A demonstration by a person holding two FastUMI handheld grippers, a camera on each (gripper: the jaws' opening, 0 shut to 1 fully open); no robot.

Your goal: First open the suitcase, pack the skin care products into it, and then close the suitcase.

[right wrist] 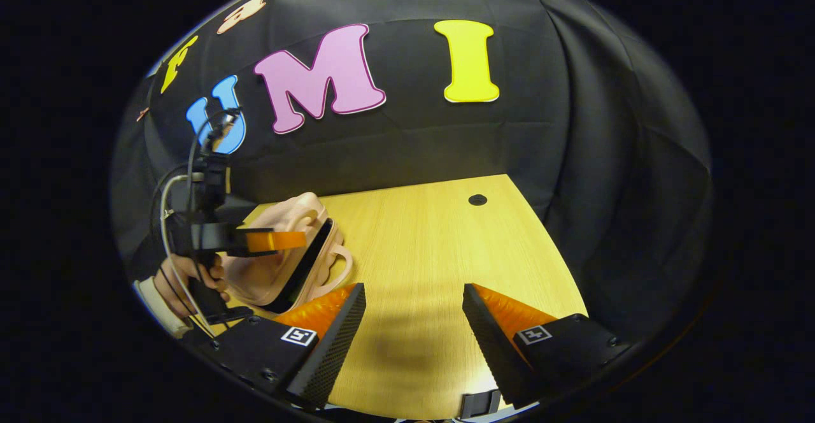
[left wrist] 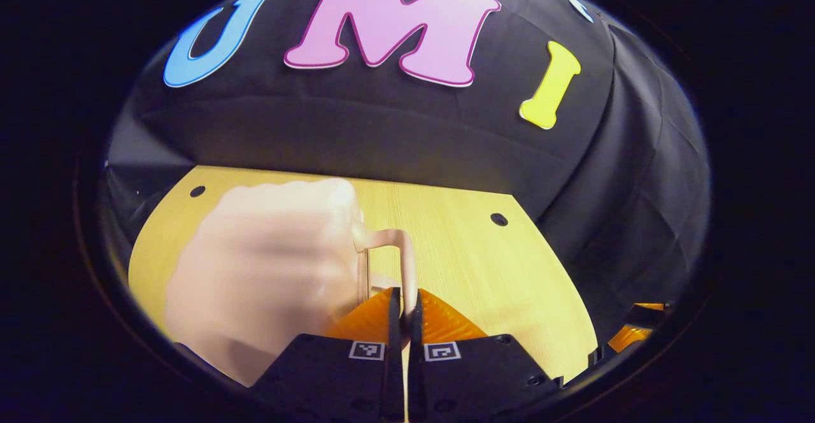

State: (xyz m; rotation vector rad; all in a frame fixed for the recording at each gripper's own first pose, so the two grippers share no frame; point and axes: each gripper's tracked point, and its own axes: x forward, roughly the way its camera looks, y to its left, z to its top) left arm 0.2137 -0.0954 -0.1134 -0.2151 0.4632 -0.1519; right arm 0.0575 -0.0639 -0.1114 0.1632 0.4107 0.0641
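Observation:
A small pink suitcase (left wrist: pixel 267 276) lies on the wooden table (left wrist: pixel 484 264), blurred and close in the left gripper view. Its curved handle (left wrist: pixel 407 264) runs down between my left gripper (left wrist: pixel 406 308) fingers, which are shut on it. In the right gripper view the suitcase (right wrist: pixel 280 270) sits at the left, its lid tilted up with a dark gap along the seam. There the left gripper (right wrist: pixel 267 241) reaches over it, held by a hand (right wrist: pixel 184 279). My right gripper (right wrist: pixel 414 321) hovers open over bare table to the right of the suitcase, nothing between its fingers.
The table (right wrist: pixel 433 244) has round holes near its back corners (right wrist: pixel 477 199) (left wrist: pixel 498 219). Black cloth walls close it in at the back and right. The right gripper's tip (left wrist: pixel 633 330) peeks in at the lower right of the left gripper view.

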